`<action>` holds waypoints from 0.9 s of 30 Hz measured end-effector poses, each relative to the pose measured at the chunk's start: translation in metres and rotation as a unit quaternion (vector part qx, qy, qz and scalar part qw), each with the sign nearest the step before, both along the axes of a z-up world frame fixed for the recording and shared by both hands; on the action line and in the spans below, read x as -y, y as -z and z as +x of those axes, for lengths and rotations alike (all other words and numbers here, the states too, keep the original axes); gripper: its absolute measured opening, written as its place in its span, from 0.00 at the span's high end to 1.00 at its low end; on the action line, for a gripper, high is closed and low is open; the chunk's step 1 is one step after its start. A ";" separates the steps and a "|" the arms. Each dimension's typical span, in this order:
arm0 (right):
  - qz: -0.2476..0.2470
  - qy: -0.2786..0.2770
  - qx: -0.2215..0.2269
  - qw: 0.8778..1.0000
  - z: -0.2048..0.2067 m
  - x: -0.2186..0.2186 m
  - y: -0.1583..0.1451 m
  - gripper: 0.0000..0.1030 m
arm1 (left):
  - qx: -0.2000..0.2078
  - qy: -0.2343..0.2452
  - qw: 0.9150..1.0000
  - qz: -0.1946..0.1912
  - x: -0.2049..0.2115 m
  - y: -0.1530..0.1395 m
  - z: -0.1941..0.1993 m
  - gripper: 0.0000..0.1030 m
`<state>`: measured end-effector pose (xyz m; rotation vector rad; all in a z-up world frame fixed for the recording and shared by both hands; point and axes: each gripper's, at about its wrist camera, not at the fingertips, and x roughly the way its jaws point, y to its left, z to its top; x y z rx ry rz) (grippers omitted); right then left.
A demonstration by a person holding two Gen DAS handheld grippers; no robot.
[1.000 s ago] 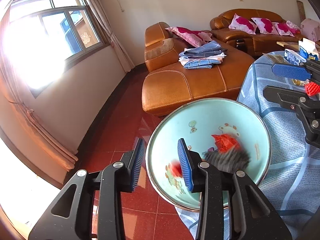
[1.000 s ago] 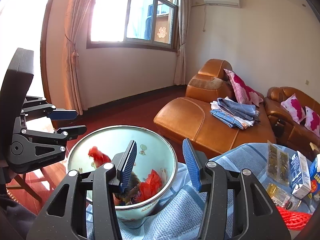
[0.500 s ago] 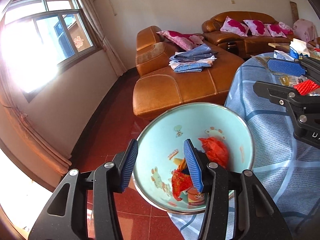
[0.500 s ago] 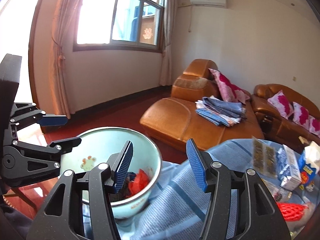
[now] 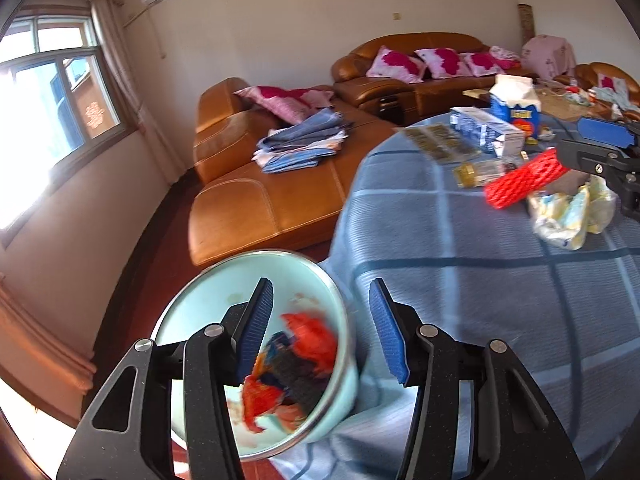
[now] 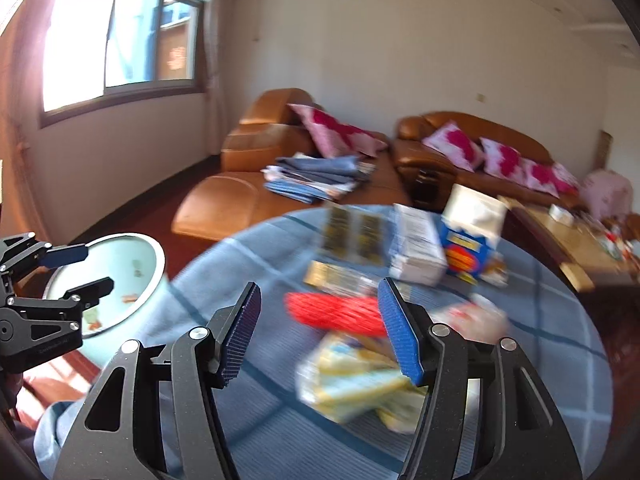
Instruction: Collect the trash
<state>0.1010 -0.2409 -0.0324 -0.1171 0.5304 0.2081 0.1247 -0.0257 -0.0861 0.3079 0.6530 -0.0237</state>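
While my right gripper (image 6: 320, 330) opens empty above the crumpled yellow wrapper (image 6: 356, 376) and red mesh (image 6: 336, 312) mid-table, my left gripper (image 5: 322, 330), parted and empty, hovers by the near-left basin (image 5: 192, 312) holding collected scraps.

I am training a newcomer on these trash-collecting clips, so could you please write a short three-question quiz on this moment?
1. True or false: the basin at the table's edge already has trash in it.
2. Which lies closest ahead of the right gripper?
A. the folded laundry
B. the red mesh sleeve and crumpled wrapper
C. the tissue box
3. Fill in: nothing sits between the left gripper's jaws; they stand ____.

Key: 1 true, red and dark scraps lie inside. 2 B. 3 open.
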 end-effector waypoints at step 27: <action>0.076 0.059 -0.169 0.981 0.015 0.090 0.054 0.87 | 0.004 0.085 0.996 -0.017 0.086 0.004 0.036 0.38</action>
